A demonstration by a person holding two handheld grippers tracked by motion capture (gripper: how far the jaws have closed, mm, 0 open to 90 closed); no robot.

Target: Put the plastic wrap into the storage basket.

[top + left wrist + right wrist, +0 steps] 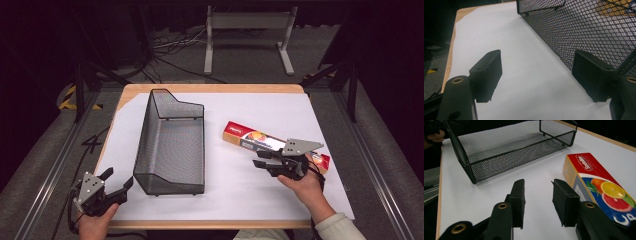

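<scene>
A black wire-mesh basket (145,135) stands lengthwise on the white-covered table (260,107), left of centre, with nothing in it. A long red box with a citrus picture (245,136) lies flat to its right. My right gripper (257,159) hovers over the box's near part, pointing left, open with nothing between the jaws. In the right gripper view the box (596,177) lies just right of the gripper (538,185), and the basket (519,157) is ahead. My left gripper (120,178) is open at the table's front left, beside the basket's near corner; its view shows the mesh wall (586,30) against its right jaw.
A wooden table edge (210,88) frames the white sheet. Behind the table a white metal stand (247,30) and cables lie on the floor. Dark tripod legs (80,90) stand at both sides. A hand (435,136) holds the other gripper beyond the basket.
</scene>
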